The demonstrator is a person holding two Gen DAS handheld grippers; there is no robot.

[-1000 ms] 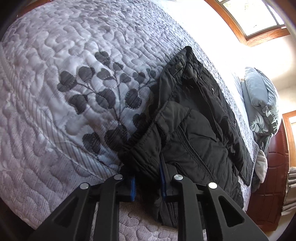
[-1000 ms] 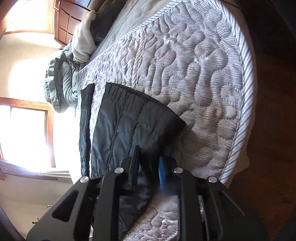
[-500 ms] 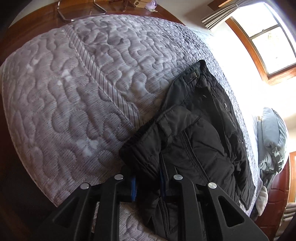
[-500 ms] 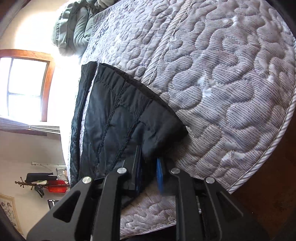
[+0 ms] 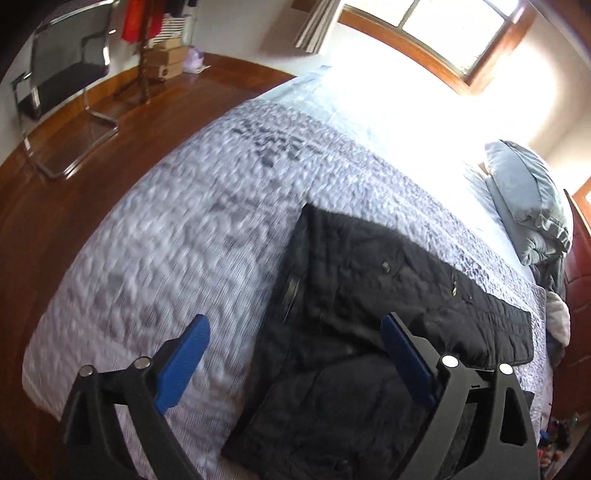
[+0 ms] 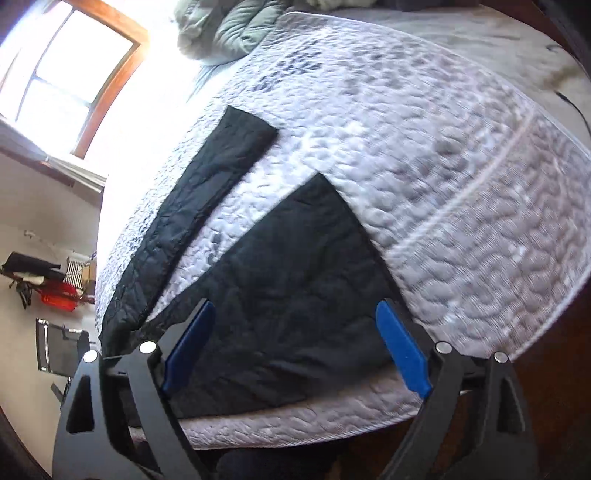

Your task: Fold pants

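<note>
Sunlight is pouring through a wood-framed window [image 5: 458,33] onto a bed [image 5: 177,236] covered in a pale grey quilt, with a wooden floor [image 5: 74,155] and a metal-framed chair [image 5: 59,74] lying toward 10 o'clock in the left wrist view. Black quilted pants [image 5: 369,295] are lying flat on the quilt near the bed's edge. The left gripper [image 5: 295,354] is hovering above the waist end, its blue-padded fingers [image 5: 184,362] spread wide and holding nothing. The right gripper [image 6: 295,343] is hovering likewise over a broad panel of the pants [image 6: 288,295], its fingers [image 6: 402,354] also parted and empty. The left view alone is showing snaps on the fabric and a grey-blue pillow [image 5: 524,199] at 2 o'clock. The right view alone is showing a second narrow leg [image 6: 207,192] stretching toward 11 o'clock, apart from the broad panel, with quilt showing between them. Both views are blurred across the quilt.
</note>
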